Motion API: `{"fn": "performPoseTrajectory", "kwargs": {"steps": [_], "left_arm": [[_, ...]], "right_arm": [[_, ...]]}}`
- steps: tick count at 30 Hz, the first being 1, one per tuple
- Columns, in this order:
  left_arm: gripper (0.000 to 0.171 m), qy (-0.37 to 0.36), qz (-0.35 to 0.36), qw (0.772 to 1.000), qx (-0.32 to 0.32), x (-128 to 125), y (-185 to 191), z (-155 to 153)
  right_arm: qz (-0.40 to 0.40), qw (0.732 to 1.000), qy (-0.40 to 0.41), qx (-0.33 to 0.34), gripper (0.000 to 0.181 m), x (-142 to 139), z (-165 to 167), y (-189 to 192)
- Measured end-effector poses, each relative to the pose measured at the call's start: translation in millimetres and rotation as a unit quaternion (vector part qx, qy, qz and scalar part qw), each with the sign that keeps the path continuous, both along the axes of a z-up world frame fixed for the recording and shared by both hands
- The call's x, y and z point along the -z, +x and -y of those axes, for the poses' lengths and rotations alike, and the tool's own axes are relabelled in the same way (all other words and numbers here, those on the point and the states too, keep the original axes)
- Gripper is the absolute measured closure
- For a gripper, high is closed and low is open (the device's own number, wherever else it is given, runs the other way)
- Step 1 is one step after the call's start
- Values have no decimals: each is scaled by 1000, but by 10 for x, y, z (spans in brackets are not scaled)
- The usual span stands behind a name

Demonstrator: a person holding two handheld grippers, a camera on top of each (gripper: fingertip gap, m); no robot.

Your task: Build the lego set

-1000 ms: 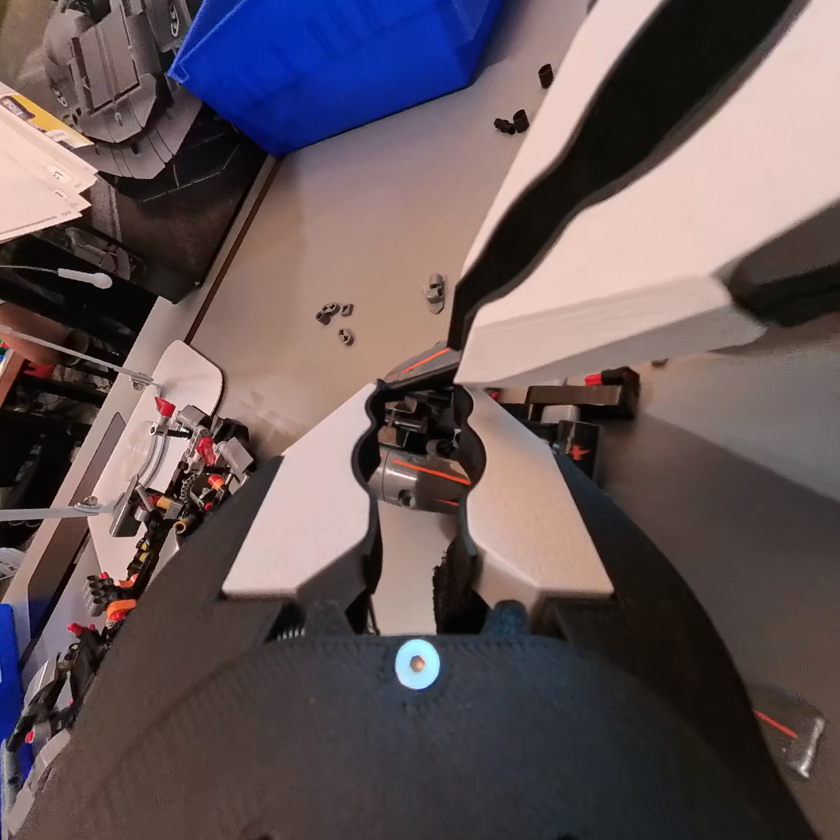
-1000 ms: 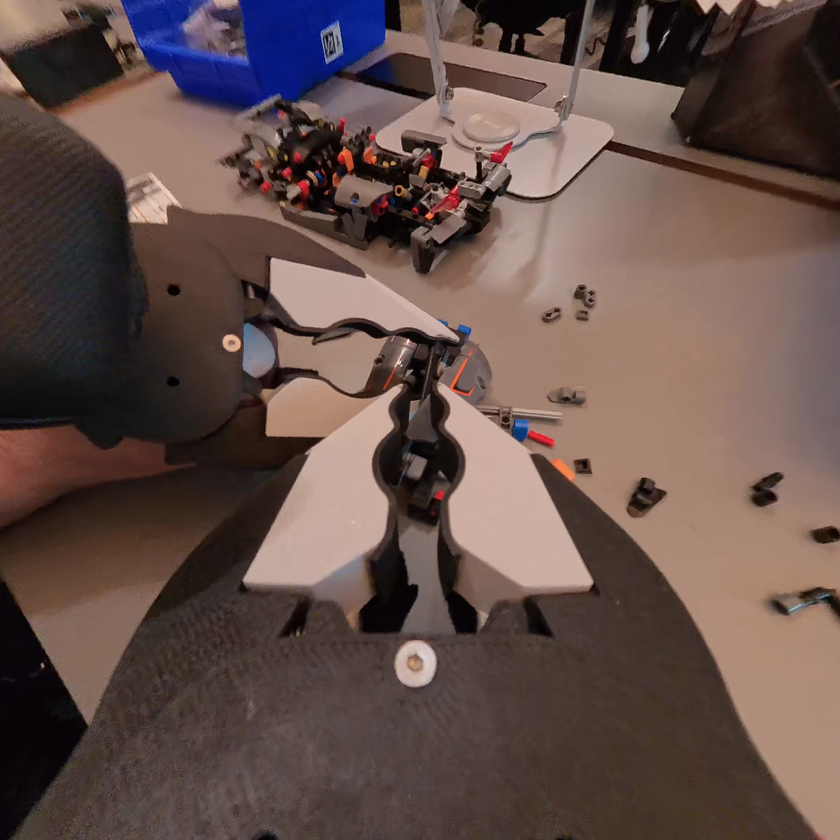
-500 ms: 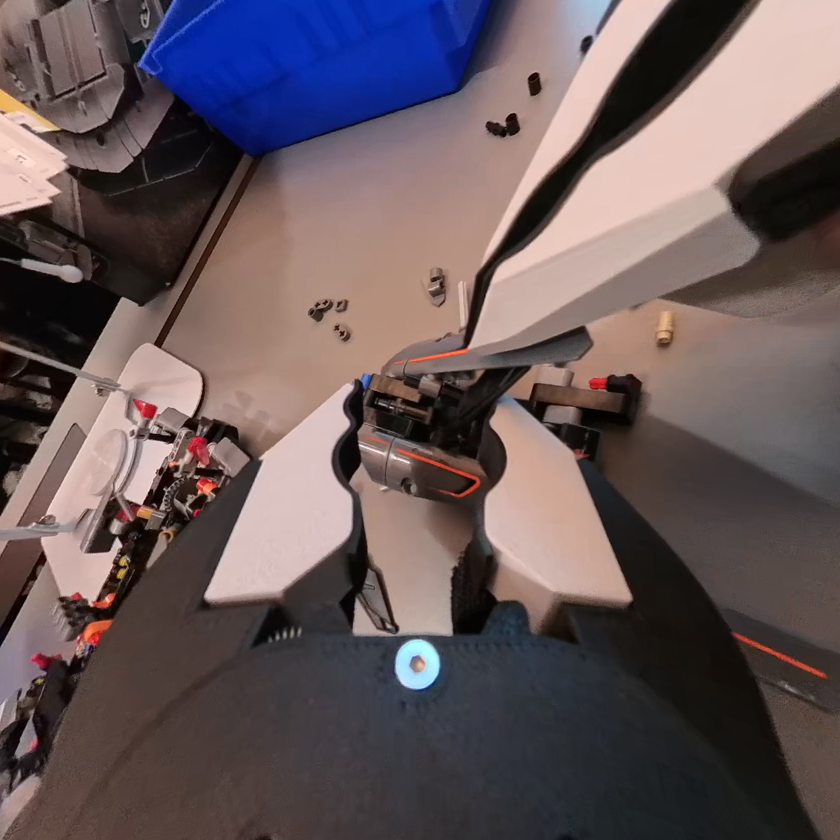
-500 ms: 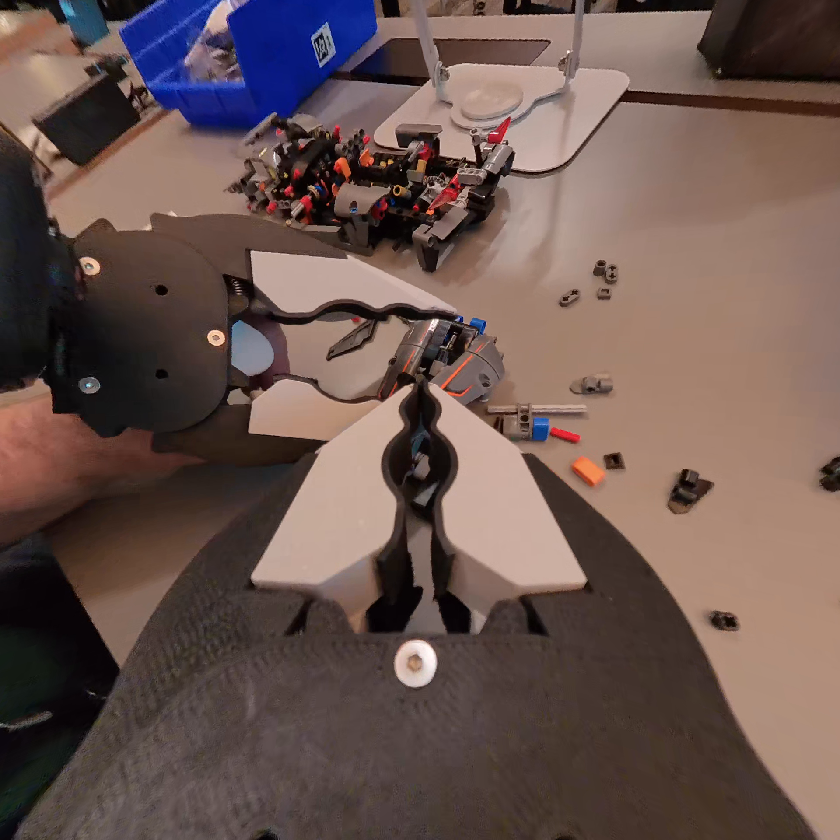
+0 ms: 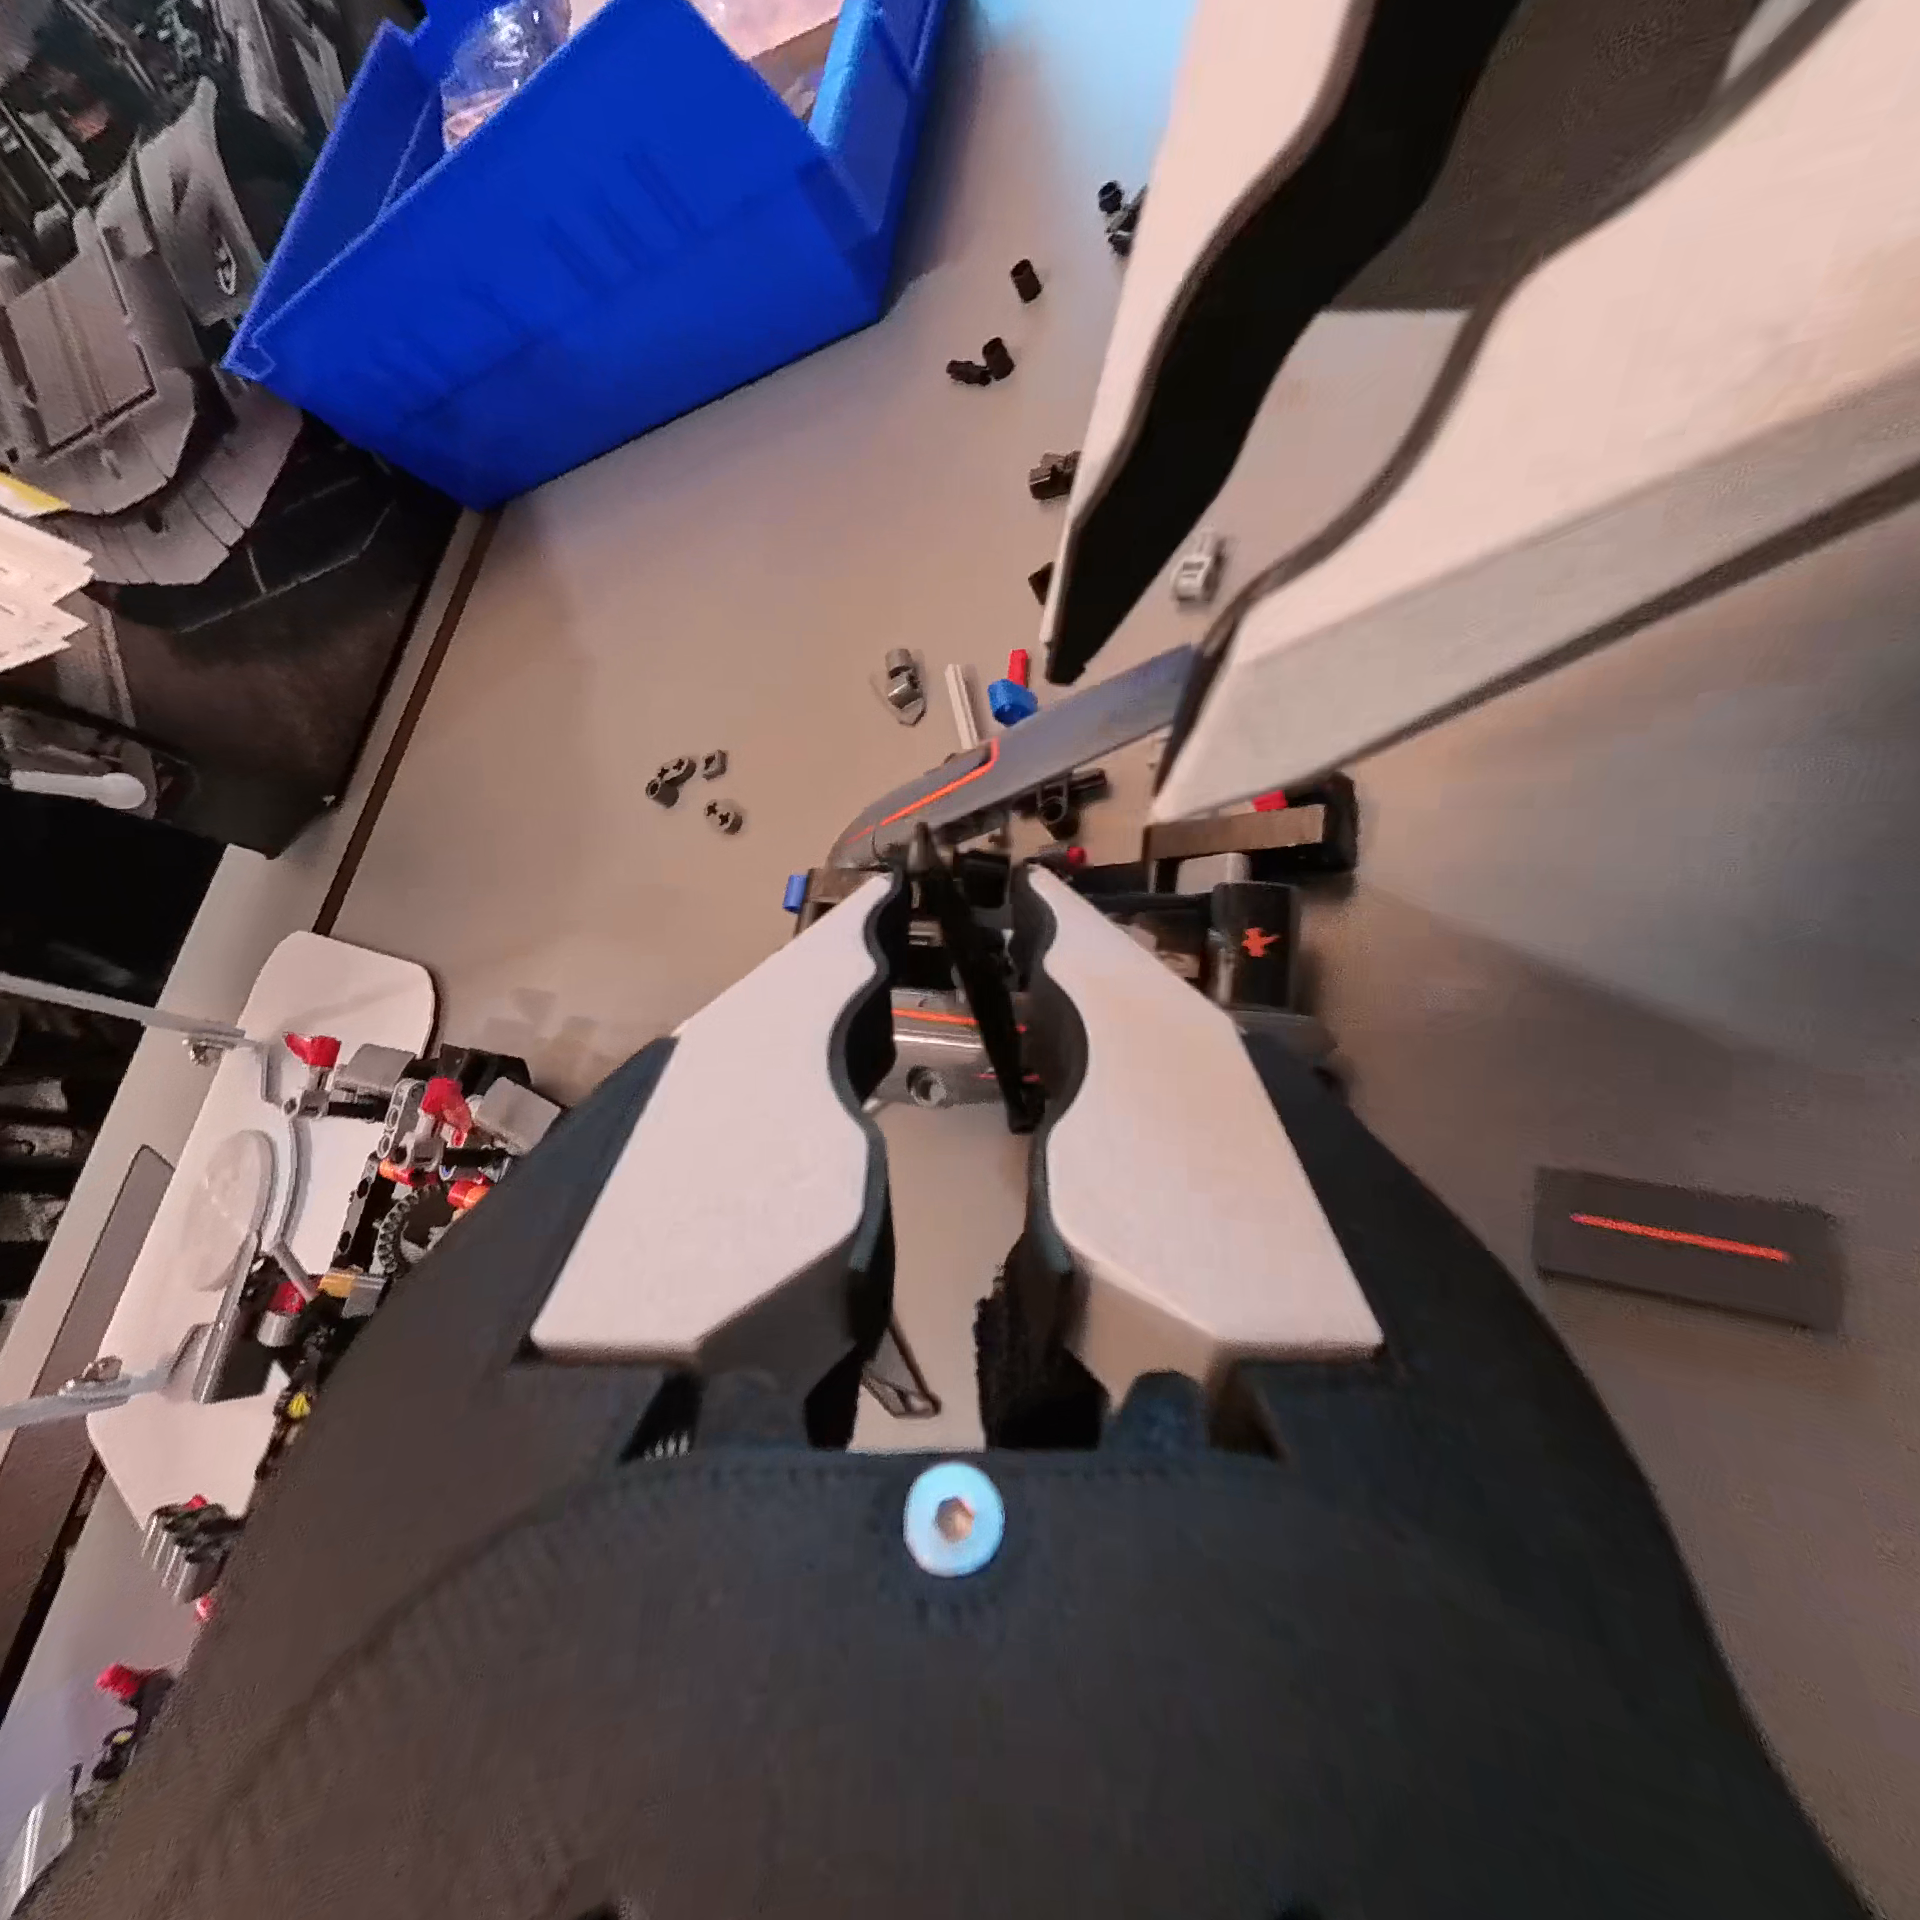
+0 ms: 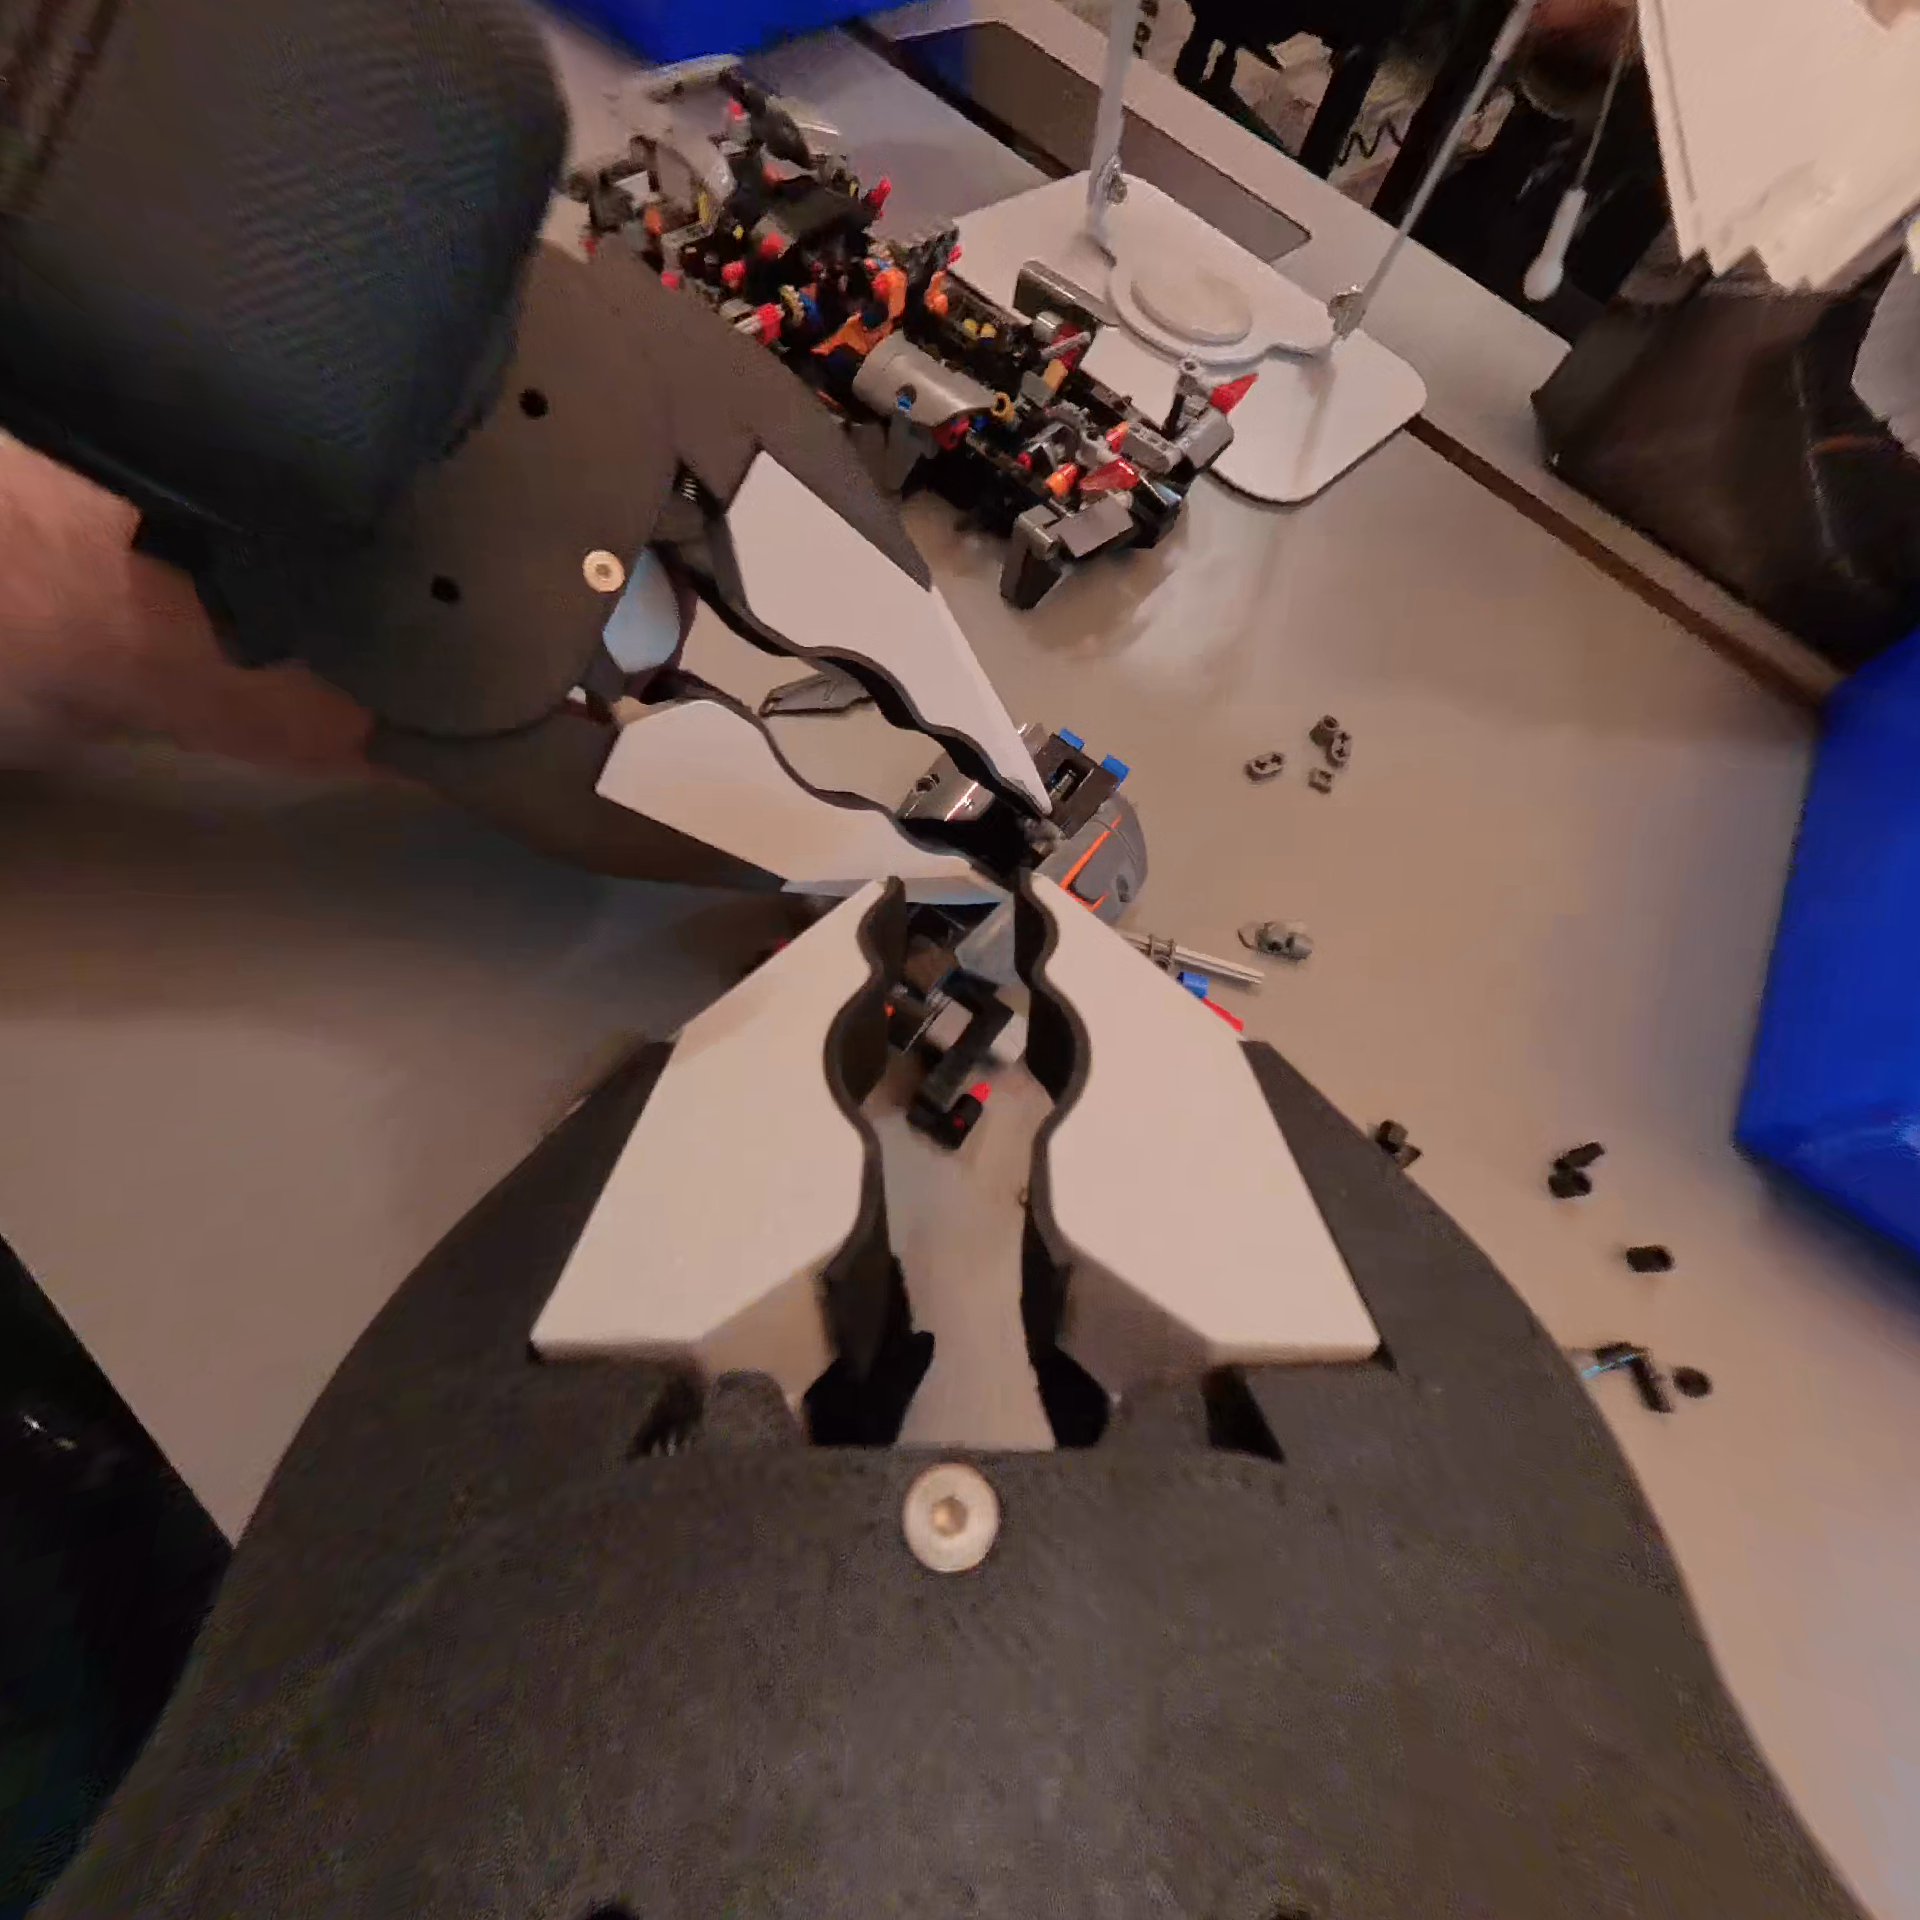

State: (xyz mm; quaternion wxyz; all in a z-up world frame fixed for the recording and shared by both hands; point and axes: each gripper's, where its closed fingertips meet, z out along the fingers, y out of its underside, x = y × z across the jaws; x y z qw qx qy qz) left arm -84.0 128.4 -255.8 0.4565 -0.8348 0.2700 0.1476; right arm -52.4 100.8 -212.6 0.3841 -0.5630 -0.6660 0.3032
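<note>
Left tongs point(image 5: 961, 904) clench a dark grey lego sub-assembly point(image 5: 940, 1049) low over the tabletop point(image 5: 644, 623). Right tongs point(image 6: 961, 894) pinch its long grey panel point(image 5: 1049, 753) (orange-striped), which runs away toward them. Blue bin point(image 5: 582, 270) behind holds clear bags.

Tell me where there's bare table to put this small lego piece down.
Free: the table left of the right gripper, and the strip between the big lego model and the loose bits. Crowded: around both grippers' tips and the scattered pieces by the blue bin.
</note>
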Motion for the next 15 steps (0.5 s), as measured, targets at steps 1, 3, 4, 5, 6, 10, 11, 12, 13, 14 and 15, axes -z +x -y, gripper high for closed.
{"fn": "performPoseTrajectory", "kwargs": {"steps": [1, 3, 4, 5, 6, 10, 11, 12, 13, 14, 15], "left_arm": [[156, 0, 3, 1000, 4, 0, 10, 22], [158, -5, 1, 1000, 7, 8, -9, 74], [158, -7, -2, 1000, 13, 11, -10, 108], [154, -8, 1, 1000, 23, 13, 2, 145], [152, -12, 8, 1000, 21, 22, -10, 180], [162, -25, 15, 999, 20, 38, -69, 325], [163, -34, 19, 999, 30, 68, -40, 347], [164, -38, 6, 999, 30, 104, -56, 351], [171, -43, -13, 999, 30, 149, -79, 350], [171, -43, -20, 998, 31, 174, -79, 343], [171, -41, -18, 998, 34, 171, -69, 345]], "right_arm": [[3, 1000, 14, -8, 161, -19, 38, 2], [10, 999, 40, -15, 161, -40, 57, 4], [15, 999, 46, -12, 161, -48, 38, 9], [18, 999, 46, -7, 163, -54, 13, 21], [19, 999, 41, 1, 163, -58, -16, 37], [18, 1000, 21, 12, 166, -36, -22, 113], [22, 999, 25, 10, 168, -11, -9, 123], [25, 999, 29, 6, 168, 10, 14, 124], [26, 999, 32, 2, 168, 17, 42, 114], [24, 999, 31, -4, 168, 14, 81, 99], [25, 999, 27, -10, 167, 15, 123, 84]]}}
